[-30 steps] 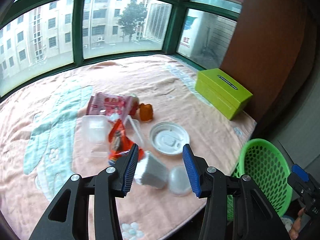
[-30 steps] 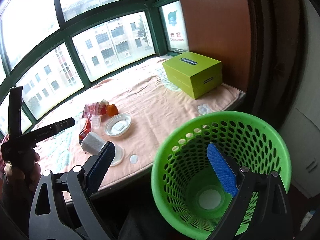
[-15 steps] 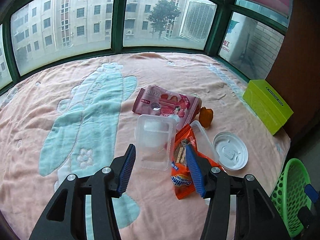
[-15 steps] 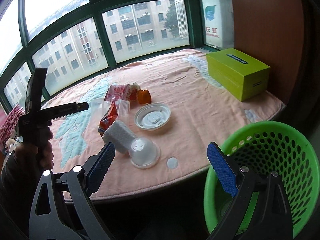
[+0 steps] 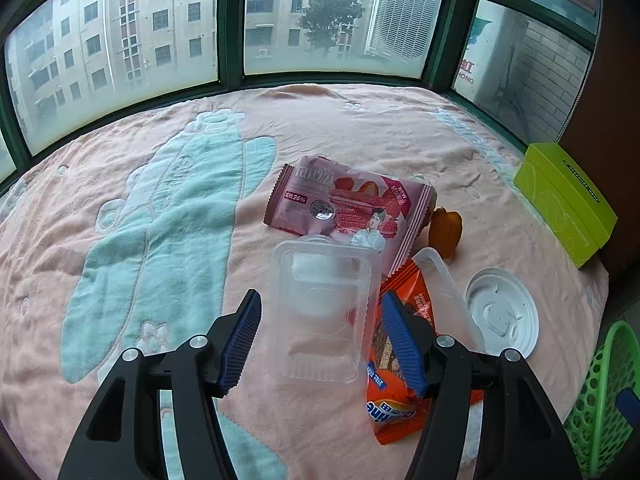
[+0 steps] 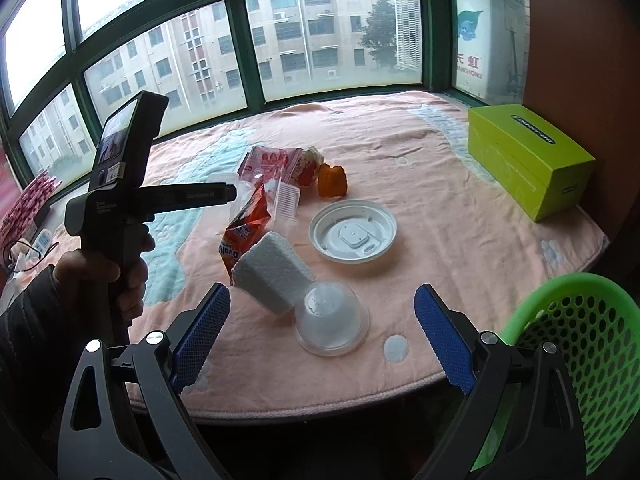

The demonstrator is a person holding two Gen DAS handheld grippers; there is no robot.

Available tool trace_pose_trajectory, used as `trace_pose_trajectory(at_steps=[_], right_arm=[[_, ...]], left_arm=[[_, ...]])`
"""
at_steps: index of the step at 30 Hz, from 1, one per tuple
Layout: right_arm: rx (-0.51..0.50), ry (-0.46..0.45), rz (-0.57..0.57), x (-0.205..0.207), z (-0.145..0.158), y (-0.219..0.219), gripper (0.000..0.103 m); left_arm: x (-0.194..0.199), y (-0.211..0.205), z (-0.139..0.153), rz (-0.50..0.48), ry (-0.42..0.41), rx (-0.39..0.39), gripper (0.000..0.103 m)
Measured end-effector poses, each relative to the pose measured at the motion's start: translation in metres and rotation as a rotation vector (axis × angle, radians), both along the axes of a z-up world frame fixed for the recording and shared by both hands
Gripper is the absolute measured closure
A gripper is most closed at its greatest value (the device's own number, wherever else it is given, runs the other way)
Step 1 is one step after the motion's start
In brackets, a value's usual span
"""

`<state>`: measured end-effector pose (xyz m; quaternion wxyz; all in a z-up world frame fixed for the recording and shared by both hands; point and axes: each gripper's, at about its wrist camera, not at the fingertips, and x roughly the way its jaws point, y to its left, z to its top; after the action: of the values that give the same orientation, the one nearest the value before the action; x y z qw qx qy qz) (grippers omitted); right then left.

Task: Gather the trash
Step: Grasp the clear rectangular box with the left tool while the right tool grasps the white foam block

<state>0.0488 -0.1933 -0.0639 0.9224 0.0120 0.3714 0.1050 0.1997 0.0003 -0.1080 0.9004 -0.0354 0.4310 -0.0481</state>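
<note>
Opening now, left gripper (image 5: pixel 320 344) jaws straddling the clear plastic tray (image 5: pixel 322 312), blue pads standing off both long sides, nothing pinched yet. Lying flat on the pink blanket (image 5: pixel 360 132) directly between those jaws, tray's long axis running straight away from the gripper, far end resting on the pink snack wrapper (image 5: pixel 344 204). Likely feather-light, thin and springy, slick on the walls, prone to buckle or squirt out under a hard squeeze; better taken across the short width at mid-length, on the raised rim, with gentle pressure. Just outside the right-hand pad, orange Ovaltine wrapper (image 5: pixel 400 380), soft and crinkly, long axis roughly parallel to the tray, easy to snag along with it. Farther out on that side, a second clear tray (image 5: pixel 444 280), an orange piece (image 5: pixel 446 230) and a white round lid (image 5: pixel 500 316). Right gripper (image 6: pixel 320 344) jaws spread wide and empty, with a white foam block (image 6: pixel 272 272) and an upturned clear cup (image 6: pixel 332 320), touching each other, lying between them but ahead of the pads on the blanket. Beyond the right-hand jaw, green basket (image 6: pixel 580 360) below the blanket's edge, presumably the drop point; green box (image 6: pixel 528 160) well apart at the far corner.
</note>
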Motion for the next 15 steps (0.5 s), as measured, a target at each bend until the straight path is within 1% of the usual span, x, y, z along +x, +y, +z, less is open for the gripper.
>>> trace_pose_trajectory(at_steps=[2,3,8,9,10,12,13,15], right_arm=[[-0.017,-0.002,0.022,0.003,-0.003,0.006,0.011],[-0.026,-0.002,0.035,0.005,-0.005,0.01,0.011],[-0.057,0.002,0.102,0.016,-0.013,0.024,0.011],[-0.062,0.005,0.113,0.019,-0.015,0.026,0.011],[-0.066,0.008,0.127,0.022,-0.017,0.028,0.011],[-0.071,0.014,0.149,0.028,-0.02,0.033,0.011],[-0.068,0.022,0.162,0.032,-0.022,0.034,0.011],[-0.063,0.037,0.181,0.041,-0.026,0.036,0.011]], left_arm=[[0.003,0.002,-0.003,0.002,0.01,-0.013,0.043],[0.005,0.003,-0.005,-0.002,0.012,-0.02,0.048],[0.006,0.006,-0.004,-0.008,0.002,-0.024,0.05],[0.006,0.007,-0.003,-0.013,0.004,-0.034,0.073],[0.006,0.009,-0.004,-0.021,0.015,-0.047,0.077],[0.005,0.014,-0.004,-0.019,0.017,-0.06,0.078],[0.004,0.015,-0.004,-0.02,0.014,-0.059,0.082],[0.004,0.018,-0.005,-0.023,0.017,-0.063,0.083]])
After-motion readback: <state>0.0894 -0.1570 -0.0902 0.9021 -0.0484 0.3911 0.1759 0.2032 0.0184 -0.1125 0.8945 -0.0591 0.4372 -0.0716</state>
